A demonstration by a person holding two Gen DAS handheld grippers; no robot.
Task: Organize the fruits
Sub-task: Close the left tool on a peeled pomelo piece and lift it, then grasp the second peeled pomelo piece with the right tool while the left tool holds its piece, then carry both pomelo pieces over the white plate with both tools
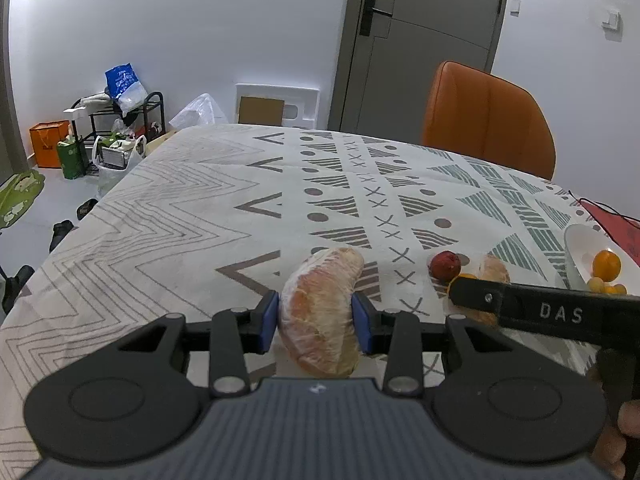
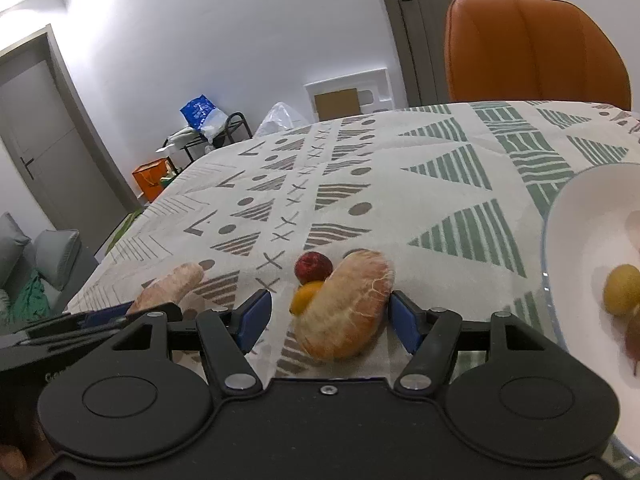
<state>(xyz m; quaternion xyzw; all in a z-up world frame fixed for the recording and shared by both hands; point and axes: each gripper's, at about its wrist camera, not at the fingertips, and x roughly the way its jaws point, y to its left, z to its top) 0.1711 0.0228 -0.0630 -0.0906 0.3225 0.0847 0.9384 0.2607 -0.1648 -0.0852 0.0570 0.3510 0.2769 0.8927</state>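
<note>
My left gripper [image 1: 316, 320] is shut on a peeled pomelo segment [image 1: 320, 300], pale orange with white pith, just above the patterned tablecloth. To its right lie a red fruit [image 1: 444, 266], a small orange fruit [image 1: 466, 278] and a second pomelo segment [image 1: 496, 270]. My right gripper [image 2: 330, 320] stands open around that second segment [image 2: 348, 308]. Its right pad is close to the segment, and the small orange fruit [image 2: 304, 296] sits in the gap on the left. The red fruit [image 2: 314, 266] lies just behind. A white plate [image 2: 560, 240] at the right holds a yellow fruit [image 2: 622, 288].
An orange chair [image 1: 488, 120] stands at the table's far side. In the left wrist view the plate [image 1: 576, 240] holds an orange [image 1: 606, 266] and small yellow fruits [image 1: 596, 284]. A red mat [image 1: 616, 224] lies behind it. Bags and a rack [image 1: 120, 128] stand on the floor at the left.
</note>
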